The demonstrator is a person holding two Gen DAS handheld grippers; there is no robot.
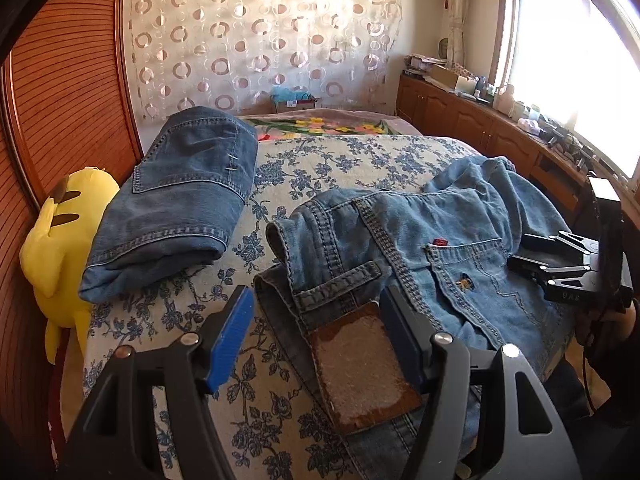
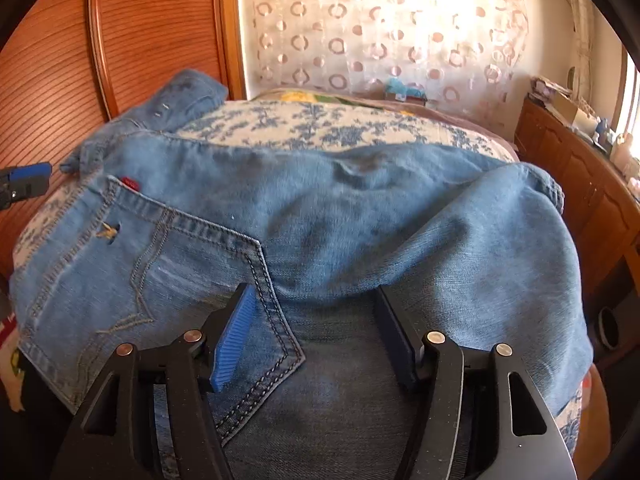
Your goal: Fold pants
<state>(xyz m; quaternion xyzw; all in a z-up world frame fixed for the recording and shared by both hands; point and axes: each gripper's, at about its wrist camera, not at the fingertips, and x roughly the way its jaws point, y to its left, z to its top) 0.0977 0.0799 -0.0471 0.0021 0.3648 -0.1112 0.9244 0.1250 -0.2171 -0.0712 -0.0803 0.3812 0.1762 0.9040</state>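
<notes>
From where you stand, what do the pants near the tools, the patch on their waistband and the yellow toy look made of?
The unfolded pants look like faded blue denim: visible weave and heavy double stitching along seams and pocket. The waistband patch seems to be leather or an imitation, brown at the rim and worn pale and rough across its face. The yellow toy looks like soft plush, matte and rounded, though its fabric is hard to judge.
</notes>
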